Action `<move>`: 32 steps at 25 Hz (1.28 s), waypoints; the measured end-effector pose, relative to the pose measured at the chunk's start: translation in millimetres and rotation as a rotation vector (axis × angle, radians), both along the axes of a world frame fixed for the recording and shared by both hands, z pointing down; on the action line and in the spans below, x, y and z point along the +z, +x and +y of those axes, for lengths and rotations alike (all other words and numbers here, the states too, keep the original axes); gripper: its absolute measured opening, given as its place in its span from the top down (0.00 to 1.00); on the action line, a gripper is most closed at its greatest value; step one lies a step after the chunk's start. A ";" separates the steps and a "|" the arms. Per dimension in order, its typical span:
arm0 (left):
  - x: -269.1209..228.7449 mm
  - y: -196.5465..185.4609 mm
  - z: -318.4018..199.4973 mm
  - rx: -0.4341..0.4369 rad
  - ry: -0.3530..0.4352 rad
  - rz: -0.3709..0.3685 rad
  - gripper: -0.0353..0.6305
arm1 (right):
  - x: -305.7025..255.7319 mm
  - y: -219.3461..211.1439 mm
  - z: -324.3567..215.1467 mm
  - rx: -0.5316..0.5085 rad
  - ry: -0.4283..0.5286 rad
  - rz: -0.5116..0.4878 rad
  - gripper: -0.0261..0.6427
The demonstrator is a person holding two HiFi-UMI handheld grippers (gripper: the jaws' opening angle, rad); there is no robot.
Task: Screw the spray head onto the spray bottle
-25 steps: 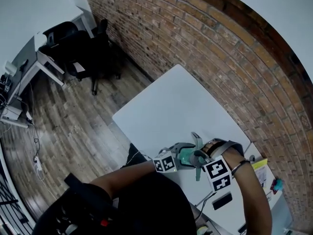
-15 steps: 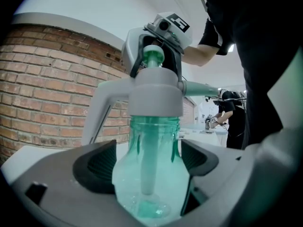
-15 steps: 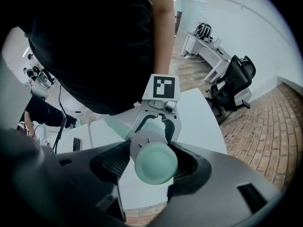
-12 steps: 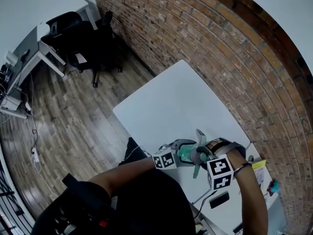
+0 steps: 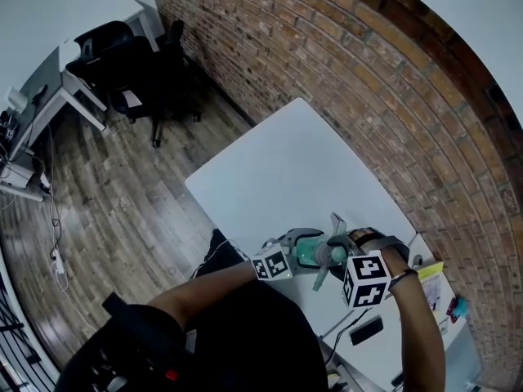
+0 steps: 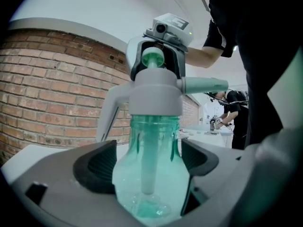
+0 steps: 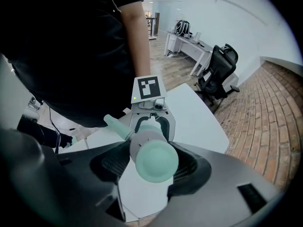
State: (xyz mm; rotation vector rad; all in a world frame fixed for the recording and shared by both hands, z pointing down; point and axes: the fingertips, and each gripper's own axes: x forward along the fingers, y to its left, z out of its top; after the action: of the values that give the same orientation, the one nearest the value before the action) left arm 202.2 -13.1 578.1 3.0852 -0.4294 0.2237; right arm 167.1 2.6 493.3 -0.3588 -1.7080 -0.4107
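Observation:
A translucent green spray bottle [image 6: 151, 174] stands between the jaws of my left gripper [image 6: 151, 160], which is shut on its body. The grey spray head [image 6: 155, 96] sits on the bottle's neck, trigger hanging left and nozzle pointing right. From above, my right gripper [image 7: 151, 163] is shut on the spray head [image 7: 149, 157], whose mint cap faces the camera. In the head view the bottle [image 5: 306, 254] and spray head [image 5: 331, 256] are held over the near part of the white table [image 5: 278, 178], left gripper [image 5: 309, 251] and right gripper [image 5: 335, 257] meeting there.
A brick wall [image 5: 368, 80] runs along the table's far side. A black device [image 5: 368, 331] and a yellow item [image 5: 433, 280] lie at the near right. Black office chairs [image 5: 131, 72] and a desk [image 5: 41, 113] stand on the wooden floor to the left.
My right gripper has rolled about its own axis, and the spray head's trigger and nozzle have swung round with it. The left gripper and bottle have stayed put.

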 end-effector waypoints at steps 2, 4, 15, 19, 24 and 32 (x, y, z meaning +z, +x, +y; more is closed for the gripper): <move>0.3 0.3 -1.1 -0.013 0.003 0.001 0.32 | 0.1 0.4 -1.4 0.031 0.001 -0.015 0.58; 0.6 0.3 -1.3 -0.017 0.004 0.003 0.32 | 0.1 0.1 -2.1 0.069 -0.001 -0.031 0.58; 0.3 -0.1 -1.6 -0.027 0.000 0.006 0.32 | -1.1 -1.1 -5.3 0.249 -0.007 -0.060 0.58; 0.5 -2.6 -1.2 -0.028 0.003 0.009 0.32 | -0.5 -3.5 -5.8 0.298 -0.012 -0.074 0.58; 2.5 -0.1 -2.3 -0.044 -0.001 0.013 0.32 | -1.6 -0.8 -8.4 0.359 -0.018 -0.067 0.58; -0.4 -1.7 -1.5 -0.042 0.010 0.010 0.32 | -3.8 -2.0 -10.7 0.514 -0.015 -0.097 0.58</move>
State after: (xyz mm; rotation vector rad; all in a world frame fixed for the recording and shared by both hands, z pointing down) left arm 200.5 -14.6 577.7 3.0821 -0.4961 0.2063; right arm 165.1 -8.0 489.5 0.0970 -1.8216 -0.0373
